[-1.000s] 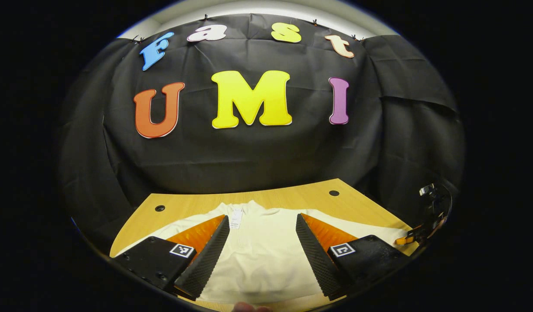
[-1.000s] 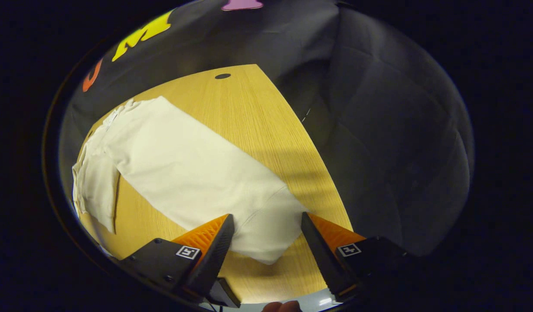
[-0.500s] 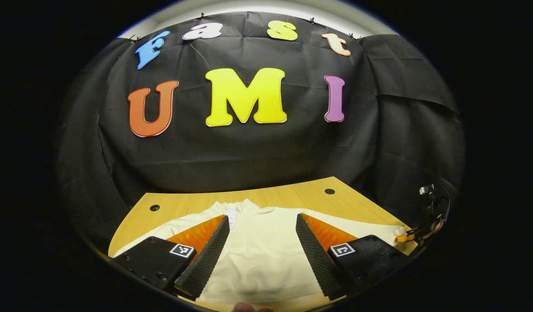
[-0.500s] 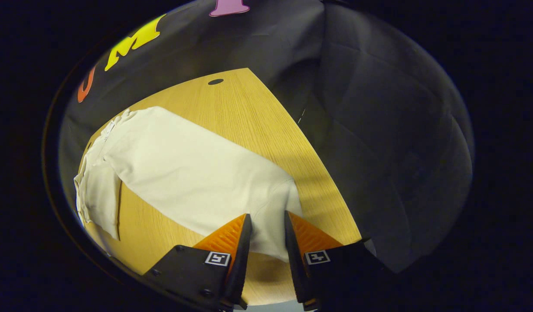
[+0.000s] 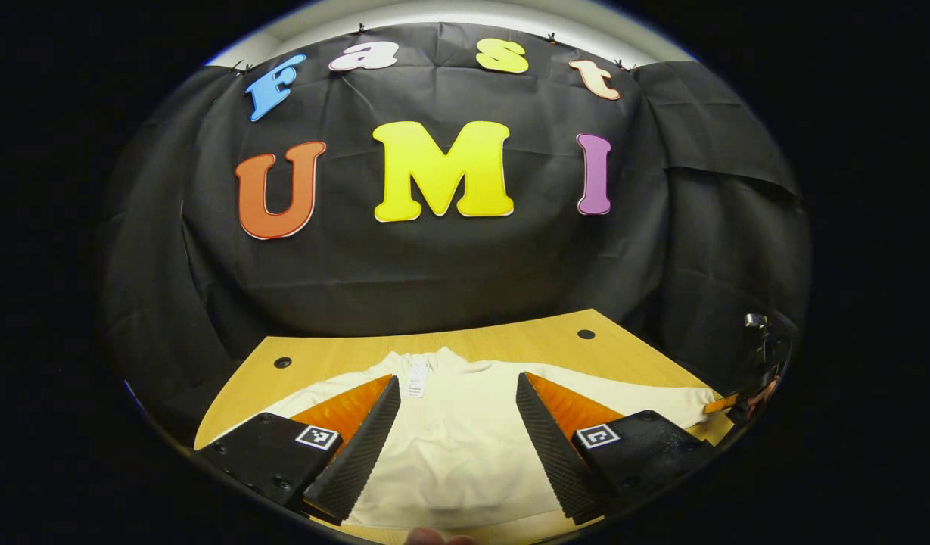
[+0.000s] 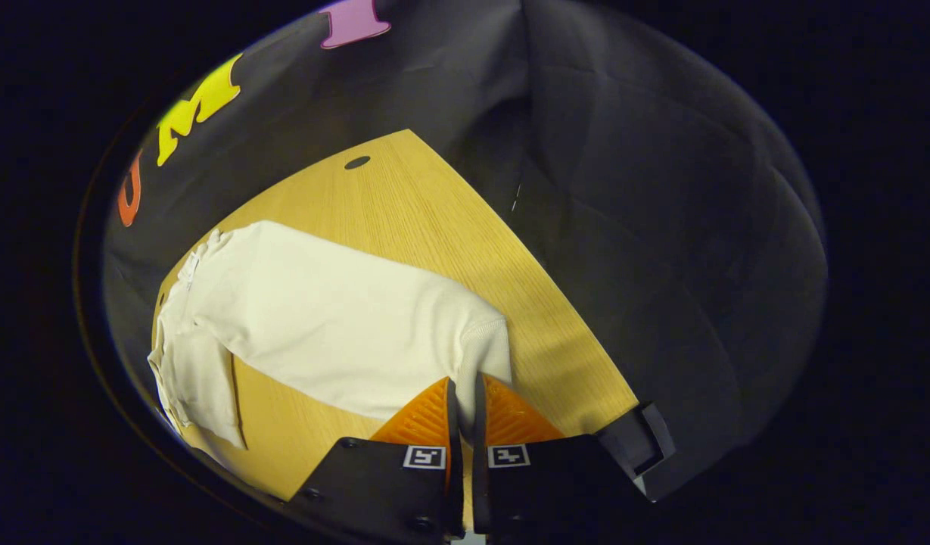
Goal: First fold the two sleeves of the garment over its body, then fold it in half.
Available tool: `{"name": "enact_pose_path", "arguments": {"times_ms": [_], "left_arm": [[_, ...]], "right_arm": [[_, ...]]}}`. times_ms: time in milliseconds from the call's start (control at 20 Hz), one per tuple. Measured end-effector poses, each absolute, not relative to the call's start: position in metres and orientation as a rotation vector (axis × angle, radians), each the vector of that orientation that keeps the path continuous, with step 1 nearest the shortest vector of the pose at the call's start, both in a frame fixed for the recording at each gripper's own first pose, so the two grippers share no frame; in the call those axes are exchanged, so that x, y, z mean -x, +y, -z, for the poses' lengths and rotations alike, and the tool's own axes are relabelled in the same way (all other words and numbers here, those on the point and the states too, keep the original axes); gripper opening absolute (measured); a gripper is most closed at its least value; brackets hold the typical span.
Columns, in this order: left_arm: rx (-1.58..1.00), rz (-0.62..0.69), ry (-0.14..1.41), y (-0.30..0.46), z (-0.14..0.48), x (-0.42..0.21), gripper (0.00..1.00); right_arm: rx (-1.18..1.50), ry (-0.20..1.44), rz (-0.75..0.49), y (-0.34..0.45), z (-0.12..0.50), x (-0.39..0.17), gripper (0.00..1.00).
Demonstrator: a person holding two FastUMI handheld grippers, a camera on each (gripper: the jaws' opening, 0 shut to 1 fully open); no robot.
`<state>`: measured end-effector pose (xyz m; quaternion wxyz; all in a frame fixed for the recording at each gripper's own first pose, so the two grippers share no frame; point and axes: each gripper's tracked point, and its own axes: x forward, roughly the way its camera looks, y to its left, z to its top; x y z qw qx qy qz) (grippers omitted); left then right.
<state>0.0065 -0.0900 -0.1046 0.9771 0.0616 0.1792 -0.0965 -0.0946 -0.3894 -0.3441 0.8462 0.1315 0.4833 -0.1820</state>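
Cream garment (image 5: 457, 446) lies flat on the wooden table (image 5: 510, 344), collar toward the booth wall, a small tag (image 5: 416, 378) at the neck. No containers on the surface.

Left gripper (image 5: 457, 446): spread wide, grasping nothing, held over the garment's body with cloth visible between the fingers; whether the tips touch it I cannot tell.

Right gripper (image 6: 465, 409): clenched on the cuff end of the right sleeve (image 6: 343, 333), fabric pinched between both fingers. That sleeve stretches out across the table away from the body. In the left gripper view the right gripper sits at the far right, at the sleeve's end by the table edge.

Edges: bare wood runs beyond the collar to the back edge, with two round holes (image 5: 586, 334) near the back corners. Right of the sleeve, a strip of bare table, then the edge and dark cloth.
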Motion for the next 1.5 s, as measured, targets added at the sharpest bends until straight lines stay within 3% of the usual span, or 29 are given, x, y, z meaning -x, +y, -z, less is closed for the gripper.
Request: {"name": "enact_pose_path", "arguments": {"times_ms": [500, 1100, 1500], "left_arm": [[-0.105, 0.137, 0.323, -0.058, 0.094, -0.007, 0.98], [-0.015, 0.001, 0.293, 0.006, 0.086, 0.007, 0.98], [0.034, -0.162, 0.268, 0.071, 0.078, 0.023, 1.0]], "right_arm": [[-0.339, 0.792, 0.257, -0.333, 0.227, 0.033, 0.05], [-0.17, 0.562, -0.032, -0.216, 0.069, -0.089, 0.05], [-0.101, 0.501, -0.235, -0.089, 0.036, -0.159, 0.05]]}}
